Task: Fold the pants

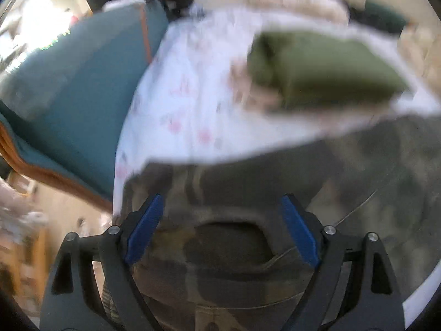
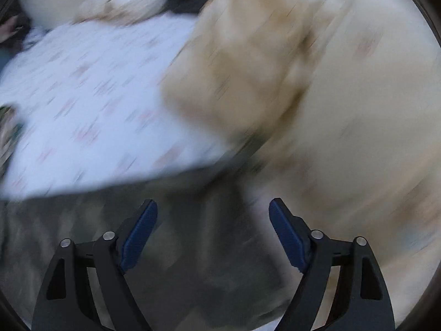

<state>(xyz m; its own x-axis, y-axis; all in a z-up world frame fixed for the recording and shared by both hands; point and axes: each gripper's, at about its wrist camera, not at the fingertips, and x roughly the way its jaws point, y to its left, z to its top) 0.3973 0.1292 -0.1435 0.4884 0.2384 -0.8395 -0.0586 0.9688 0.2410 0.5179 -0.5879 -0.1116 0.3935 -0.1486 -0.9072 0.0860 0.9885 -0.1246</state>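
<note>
White flowered bedsheet (image 1: pixel 193 88) is spread over the bed, with a folded green garment (image 1: pixel 325 66) laid on it. Dark camouflage pants (image 1: pixel 275 182) are seen at the near edge, under both tools. Left hand-held gripper (image 1: pixel 222 204) and right hand-held gripper (image 2: pixel 212 209) are held wide apart, gripping nothing.

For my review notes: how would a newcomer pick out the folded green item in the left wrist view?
Start from the white floral sheet that covers the bed. On its far right part lies the olive-green folded cloth, a flat block. It is plain and evenly coloured, unlike the mottled dark pants spread nearer the camera, under the open left gripper, and unlike the teal cushion at left.
</note>
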